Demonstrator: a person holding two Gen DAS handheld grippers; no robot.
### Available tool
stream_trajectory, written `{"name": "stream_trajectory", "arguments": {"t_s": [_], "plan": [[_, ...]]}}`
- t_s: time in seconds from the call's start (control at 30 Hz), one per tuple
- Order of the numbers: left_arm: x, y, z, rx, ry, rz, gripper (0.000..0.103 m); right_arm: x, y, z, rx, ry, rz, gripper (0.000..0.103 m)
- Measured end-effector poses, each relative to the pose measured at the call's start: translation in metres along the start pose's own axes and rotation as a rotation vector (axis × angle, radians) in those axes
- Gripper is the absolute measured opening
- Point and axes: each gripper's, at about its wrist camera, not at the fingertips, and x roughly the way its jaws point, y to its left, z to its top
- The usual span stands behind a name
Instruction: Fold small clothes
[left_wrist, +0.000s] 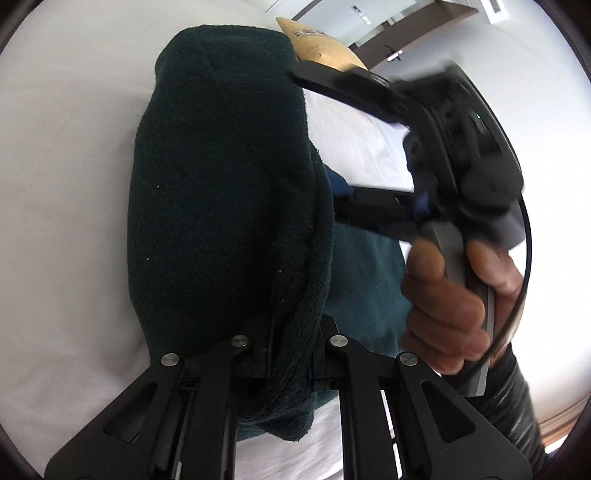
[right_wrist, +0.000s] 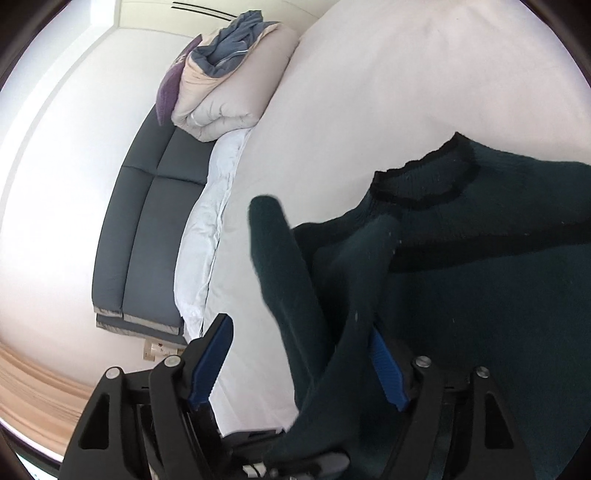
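Left wrist view: left gripper (left_wrist: 291, 332) clamps dark green sweater (left_wrist: 221, 184); right gripper (right_wrist: 299, 365) jaws apart around sleeve (right_wrist: 280, 258). Lay folds flat on bed (right_wrist: 369, 92).

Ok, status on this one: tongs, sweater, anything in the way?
Left tongs shut on sweater. Right tongs open, sleeve draped between. Nothing blocking on the bed.

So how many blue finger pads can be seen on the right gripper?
2. One blue pad is on the left finger, beside the white sheet. The other blue pad is on the right finger, partly hidden by the dark green sweater.
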Motion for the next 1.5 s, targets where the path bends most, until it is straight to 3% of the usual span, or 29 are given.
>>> {"name": "stream_trajectory", "arguments": {"t_s": [0.03, 0.13, 0.2, 0.3, 0.37, 0.57, 0.8, 1.03, 1.17, 1.23, 1.27, 1.3, 1.33, 1.37, 1.4, 1.5], "plan": [[0.000, -0.003, -0.001, 0.006, 0.001, 0.005, 0.010, 0.002, 0.001, 0.002, -0.001, -0.007, -0.011, 0.073], [-0.002, -0.008, -0.002, 0.019, 0.002, 0.018, 0.010, 0.011, 0.011, 0.007, -0.048, -0.001, -0.087, 0.051], [-0.002, -0.013, -0.002, 0.032, 0.004, 0.027, 0.010, 0.013, 0.020, 0.007, -0.109, 0.009, -0.151, 0.028], [0.003, -0.028, -0.002, 0.065, 0.009, 0.037, 0.010, 0.005, 0.020, 0.011, -0.127, -0.007, -0.192, 0.015], [0.008, -0.040, -0.001, 0.088, 0.015, 0.034, 0.010, -0.005, 0.017, 0.014, -0.139, -0.027, -0.223, 0.014], [0.029, -0.072, 0.006, 0.162, 0.055, 0.017, 0.010, -0.054, -0.004, 0.017, -0.147, -0.088, -0.261, 0.013], [0.068, -0.123, -0.003, 0.238, 0.117, -0.012, 0.010, -0.124, -0.060, 0.021, -0.077, -0.140, -0.302, 0.013], [0.106, -0.144, -0.002, 0.248, 0.156, -0.044, 0.010, -0.172, -0.108, 0.014, -0.013, -0.184, -0.337, 0.013], [0.107, -0.146, -0.002, 0.237, 0.157, -0.049, 0.011, -0.188, -0.134, 0.013, 0.038, -0.204, -0.347, 0.013], [0.093, -0.135, -0.003, 0.225, 0.158, -0.066, 0.020, -0.189, -0.146, 0.011, 0.071, -0.201, -0.332, 0.013], [0.084, -0.130, -0.004, 0.219, 0.174, -0.083, 0.030, -0.190, -0.151, 0.009, 0.085, -0.199, -0.318, 0.014], [0.073, -0.125, -0.005, 0.217, 0.192, -0.078, 0.049, -0.191, -0.152, 0.006, 0.097, -0.199, -0.298, 0.019], [0.062, -0.123, -0.007, 0.223, 0.193, -0.072, 0.060, -0.191, -0.153, 0.003, 0.111, -0.200, -0.281, 0.020], [0.040, -0.119, -0.007, 0.236, 0.159, -0.084, 0.069, -0.193, -0.153, 0.000, 0.130, -0.199, -0.257, 0.024], [0.015, -0.109, -0.001, 0.242, 0.134, -0.095, 0.070, -0.194, -0.151, -0.004, 0.133, -0.198, -0.241, 0.034], [-0.034, -0.085, 0.009, 0.231, 0.063, -0.114, 0.071, -0.197, -0.137, -0.024, 0.102, -0.198, -0.226, 0.048]]}}
